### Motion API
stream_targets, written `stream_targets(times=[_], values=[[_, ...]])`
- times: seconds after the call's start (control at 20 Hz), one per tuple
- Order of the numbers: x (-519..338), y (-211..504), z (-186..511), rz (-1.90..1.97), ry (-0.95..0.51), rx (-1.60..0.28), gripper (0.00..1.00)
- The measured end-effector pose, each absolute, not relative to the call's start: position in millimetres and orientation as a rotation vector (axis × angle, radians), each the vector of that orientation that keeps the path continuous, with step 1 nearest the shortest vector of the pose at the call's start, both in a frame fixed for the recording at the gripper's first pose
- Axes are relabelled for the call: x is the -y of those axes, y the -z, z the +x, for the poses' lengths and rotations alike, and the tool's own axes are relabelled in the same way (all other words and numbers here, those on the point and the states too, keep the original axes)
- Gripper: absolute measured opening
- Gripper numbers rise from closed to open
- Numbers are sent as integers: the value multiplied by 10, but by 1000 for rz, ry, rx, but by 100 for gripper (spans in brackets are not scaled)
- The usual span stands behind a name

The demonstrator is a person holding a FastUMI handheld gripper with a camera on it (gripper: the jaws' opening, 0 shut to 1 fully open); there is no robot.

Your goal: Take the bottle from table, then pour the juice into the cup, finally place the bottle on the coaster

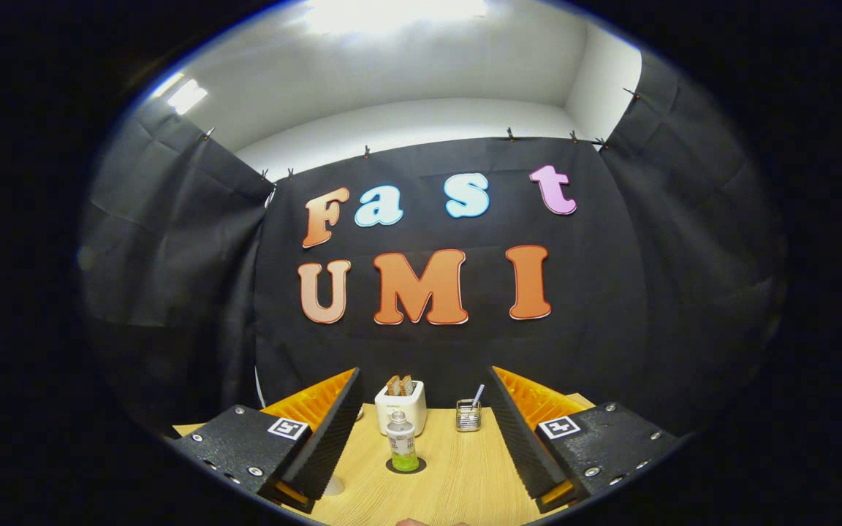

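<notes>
A small clear bottle [400,440] with a little green juice in its bottom stands upright on a dark round coaster [416,467] on the wooden table [465,482]. It is between and ahead of my fingers, nearer the left one. My gripper [425,370] is open wide, with nothing between its fingers, and is apart from the bottle. A pale rounded thing [333,486], possibly the cup, peeks out beside the left finger and is mostly hidden by it.
Behind the bottle, a white toaster [400,405] with two slices of bread stands against the black cloth wall. To its right is a small wire basket [468,416] with a stick in it. Part of a hand [428,522] shows nearest me.
</notes>
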State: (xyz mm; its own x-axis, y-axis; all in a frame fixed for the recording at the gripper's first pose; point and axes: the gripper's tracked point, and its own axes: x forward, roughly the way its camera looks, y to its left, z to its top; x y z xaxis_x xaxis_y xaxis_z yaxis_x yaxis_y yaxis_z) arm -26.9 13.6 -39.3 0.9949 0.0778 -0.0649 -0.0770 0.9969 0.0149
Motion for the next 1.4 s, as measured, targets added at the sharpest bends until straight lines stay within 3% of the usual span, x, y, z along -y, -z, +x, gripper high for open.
stream_targets(times=[0.45,1.4], values=[[145,228,-526,-42,-38,-14,98],[-165,-212,-436,-62,-49,7,99]])
